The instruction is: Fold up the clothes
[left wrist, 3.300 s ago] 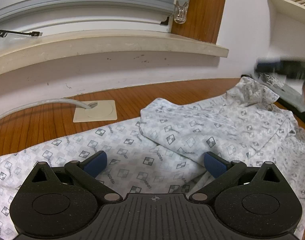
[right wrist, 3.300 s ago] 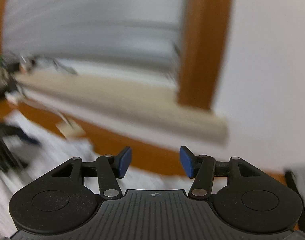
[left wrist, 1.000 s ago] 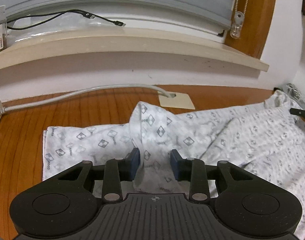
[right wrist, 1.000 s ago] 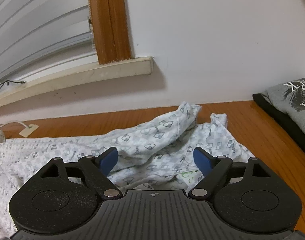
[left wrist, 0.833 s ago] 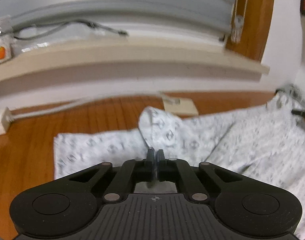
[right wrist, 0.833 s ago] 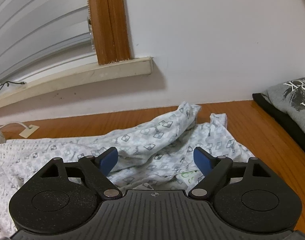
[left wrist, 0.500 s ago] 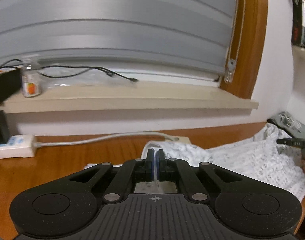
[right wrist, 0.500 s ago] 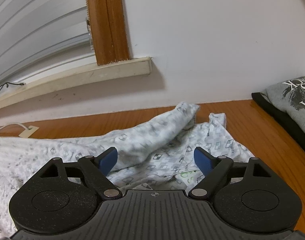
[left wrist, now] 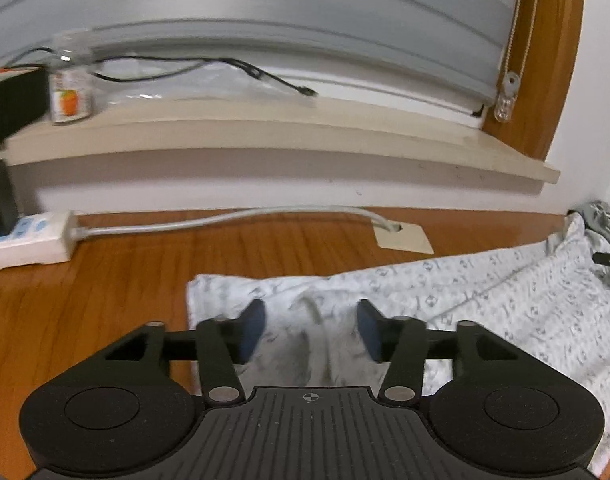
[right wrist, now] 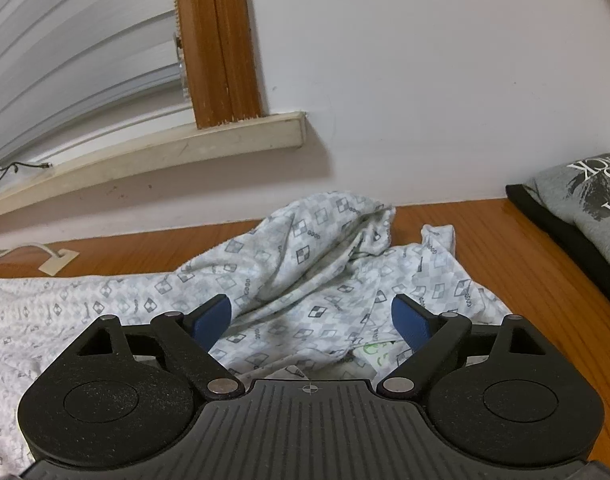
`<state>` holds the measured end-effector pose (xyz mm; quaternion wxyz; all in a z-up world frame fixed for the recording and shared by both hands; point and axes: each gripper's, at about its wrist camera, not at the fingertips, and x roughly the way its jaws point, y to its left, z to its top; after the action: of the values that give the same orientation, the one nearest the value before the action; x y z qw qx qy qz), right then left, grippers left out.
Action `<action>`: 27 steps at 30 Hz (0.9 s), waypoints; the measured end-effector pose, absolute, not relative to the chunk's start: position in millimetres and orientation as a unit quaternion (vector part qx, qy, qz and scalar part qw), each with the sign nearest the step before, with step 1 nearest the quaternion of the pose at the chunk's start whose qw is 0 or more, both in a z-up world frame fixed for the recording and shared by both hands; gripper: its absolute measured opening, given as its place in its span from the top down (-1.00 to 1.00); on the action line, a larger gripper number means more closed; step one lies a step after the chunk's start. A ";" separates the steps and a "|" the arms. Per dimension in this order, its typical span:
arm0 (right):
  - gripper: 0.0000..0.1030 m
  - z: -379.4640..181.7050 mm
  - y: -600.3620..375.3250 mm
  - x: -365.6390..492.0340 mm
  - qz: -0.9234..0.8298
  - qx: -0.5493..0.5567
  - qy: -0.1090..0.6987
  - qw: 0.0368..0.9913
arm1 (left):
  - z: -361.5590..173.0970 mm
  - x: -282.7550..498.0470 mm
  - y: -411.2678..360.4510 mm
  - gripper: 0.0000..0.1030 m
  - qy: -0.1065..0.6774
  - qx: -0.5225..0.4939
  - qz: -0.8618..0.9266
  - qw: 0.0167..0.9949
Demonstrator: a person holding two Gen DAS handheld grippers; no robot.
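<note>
A white garment with a grey check print (left wrist: 485, 300) lies spread on the wooden table (left wrist: 105, 280). My left gripper (left wrist: 311, 330) is open just above its left end, with a fold of the cloth lying between the blue pads, not pinched. In the right wrist view the same garment (right wrist: 305, 264) is bunched up at its right end. My right gripper (right wrist: 311, 320) is wide open and empty, low over that crumpled part.
A white power strip (left wrist: 29, 236) and its grey cable (left wrist: 225, 218) lie at the back left by the wall. A beige windowsill (left wrist: 265, 132) carries a jar (left wrist: 71, 96). Folded grey and black clothes (right wrist: 585, 200) sit at the right.
My left gripper had shut on a fold of the garment and lifted it; now it is lower and has opened, letting the fold go. The right gripper has stayed open and barely moved.
</note>
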<state>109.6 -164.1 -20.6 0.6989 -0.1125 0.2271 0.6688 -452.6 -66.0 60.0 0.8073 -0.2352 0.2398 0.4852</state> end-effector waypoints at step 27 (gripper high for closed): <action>-0.71 -20.1 -163.1 110.4 0.671 -0.118 0.226 0.696 | 44.2 -458.6 -106.3 0.18 0.245 -0.249 0.464 0.814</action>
<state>110.4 -163.1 -20.1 0.6964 -0.1178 0.2262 0.6708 -458.6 -106.3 44.2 0.8140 -0.2494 0.2453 0.4637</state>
